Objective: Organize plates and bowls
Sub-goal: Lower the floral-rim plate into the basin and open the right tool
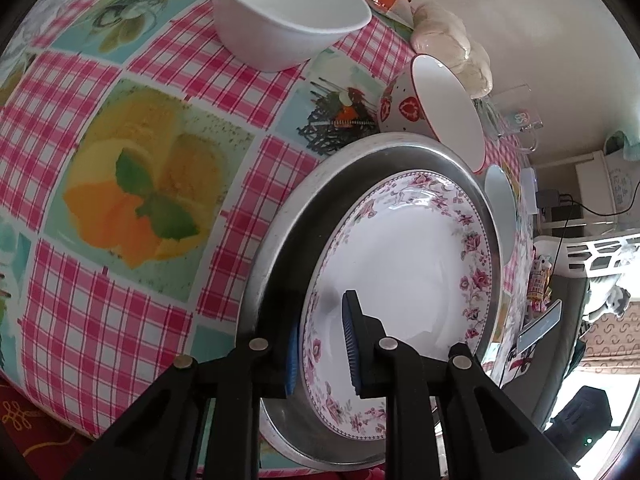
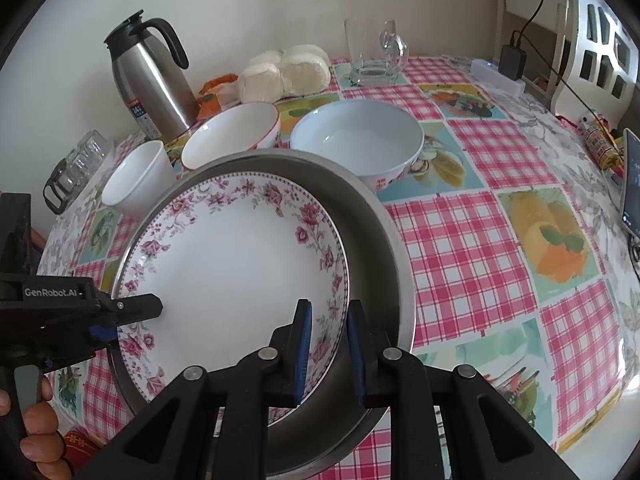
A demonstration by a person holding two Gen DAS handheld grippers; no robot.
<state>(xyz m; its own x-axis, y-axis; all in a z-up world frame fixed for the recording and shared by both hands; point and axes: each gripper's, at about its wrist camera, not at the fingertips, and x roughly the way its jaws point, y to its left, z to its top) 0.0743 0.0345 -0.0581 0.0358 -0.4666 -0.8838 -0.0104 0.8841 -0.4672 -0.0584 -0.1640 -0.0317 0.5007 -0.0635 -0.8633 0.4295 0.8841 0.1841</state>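
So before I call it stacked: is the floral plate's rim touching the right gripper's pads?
Touching. In the right wrist view the right gripper straddles the floral plate, its blue pads pinching the near rim with no gap.

I see a plain cream wall behind the counter, which wears a pink gingham oilcloth with fruit panels. A white lattice-backed chair stands at the far corner. Daylight falls soft and even; a red patterned floor covering shows below the counter's edge.
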